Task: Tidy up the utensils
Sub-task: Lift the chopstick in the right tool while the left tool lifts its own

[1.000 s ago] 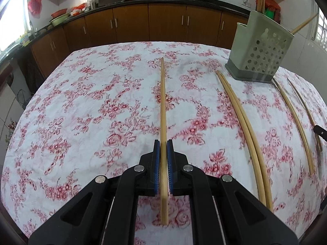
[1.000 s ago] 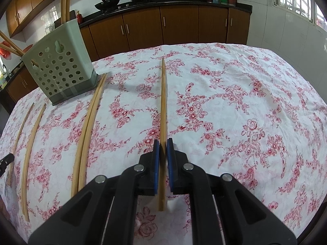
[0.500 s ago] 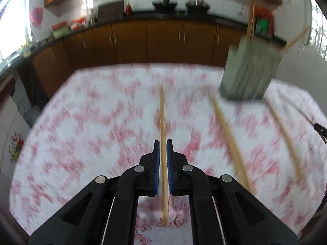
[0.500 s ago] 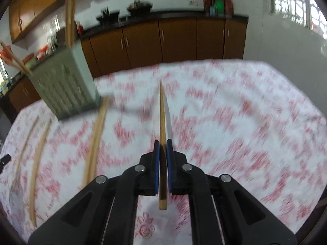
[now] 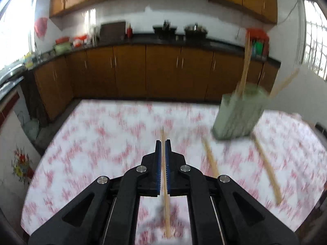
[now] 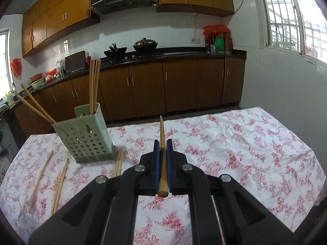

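Observation:
My left gripper (image 5: 163, 143) is shut on a wooden chopstick (image 5: 165, 200) that runs between its blue pads, lifted off the flowered tablecloth (image 5: 92, 153). My right gripper (image 6: 163, 143) is shut on another chopstick (image 6: 162, 163), also raised, its thin tip pointing ahead. A pale green perforated utensil holder (image 6: 85, 136) stands on the table to the right gripper's left, with several chopsticks upright in it; in the blurred left wrist view the holder (image 5: 239, 116) is at the right. More loose chopsticks (image 6: 59, 185) (image 5: 265, 163) lie on the cloth near it.
The table's far edge (image 6: 204, 120) drops off toward brown kitchen cabinets (image 6: 147, 85) and a dark counter with pots (image 6: 145, 45). A white tiled wall (image 6: 276, 77) and a window stand at the right.
Both grippers rose from the table with their chopsticks and tipped more level, so the cabinets and walls now fill the upper view. The chopsticks went from lying on the cloth to hanging above it.

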### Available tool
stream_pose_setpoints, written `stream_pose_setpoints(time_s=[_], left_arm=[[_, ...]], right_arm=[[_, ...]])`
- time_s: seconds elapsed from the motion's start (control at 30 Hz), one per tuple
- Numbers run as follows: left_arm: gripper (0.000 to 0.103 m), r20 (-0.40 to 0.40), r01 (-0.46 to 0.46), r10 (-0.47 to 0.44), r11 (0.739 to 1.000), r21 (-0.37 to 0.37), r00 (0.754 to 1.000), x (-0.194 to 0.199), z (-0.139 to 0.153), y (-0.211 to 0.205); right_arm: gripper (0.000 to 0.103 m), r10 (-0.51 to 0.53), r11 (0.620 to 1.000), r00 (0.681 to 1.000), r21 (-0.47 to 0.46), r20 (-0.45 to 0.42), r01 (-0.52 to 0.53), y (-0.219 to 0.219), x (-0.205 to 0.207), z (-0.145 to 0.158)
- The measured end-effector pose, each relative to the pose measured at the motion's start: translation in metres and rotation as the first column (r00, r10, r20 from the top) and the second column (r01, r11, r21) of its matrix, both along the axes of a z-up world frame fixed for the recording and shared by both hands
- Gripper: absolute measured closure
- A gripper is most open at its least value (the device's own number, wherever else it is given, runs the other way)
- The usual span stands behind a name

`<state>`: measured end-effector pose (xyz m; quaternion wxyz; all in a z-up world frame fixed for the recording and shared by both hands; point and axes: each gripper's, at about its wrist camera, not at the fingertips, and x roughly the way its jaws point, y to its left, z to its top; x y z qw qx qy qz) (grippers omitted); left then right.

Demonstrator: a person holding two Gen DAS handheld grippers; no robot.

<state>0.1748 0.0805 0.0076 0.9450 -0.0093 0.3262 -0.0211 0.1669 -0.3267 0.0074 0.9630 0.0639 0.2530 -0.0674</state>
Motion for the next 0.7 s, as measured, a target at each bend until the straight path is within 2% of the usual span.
stream_pose_setpoints(time_s=[0.2,0.3,0.37,0.57,0.63,0.7], left_arm=[[0.098,-0.185,0.002,-0.004,1.000,-0.010,0.983,-0.008,-0.070,-0.007],[0.097,-0.208,-0.002,0.005,1.000,0.014,0.978,-0.012,-0.086,-0.012],[0.097,-0.214,-0.002,0.012,0.999,0.050,0.977,-0.012,-0.089,-0.016],[0.096,-0.223,0.008,0.007,0.998,0.067,0.975,-0.008,-0.098,-0.013],[0.096,-0.215,0.009,0.002,0.999,0.048,0.977,-0.007,-0.093,-0.009],[0.096,-0.164,0.010,-0.005,1.000,0.030,0.986,-0.008,-0.070,-0.007]], right_arm=[[0.095,0.005,1.000,0.999,0.018,-0.042,-0.004,0.004,-0.003,-0.015],[0.095,0.001,1.000,0.999,0.025,-0.048,0.000,0.002,-0.004,-0.017],[0.095,-0.001,0.999,0.999,0.032,-0.052,0.003,0.001,-0.005,-0.018],[0.095,-0.001,0.999,0.999,0.034,-0.044,0.003,0.001,-0.006,-0.017],[0.095,0.003,1.000,0.999,0.031,-0.032,-0.002,0.002,-0.006,-0.012],[0.095,0.011,1.000,1.000,0.021,-0.007,-0.010,0.003,-0.008,-0.003]])
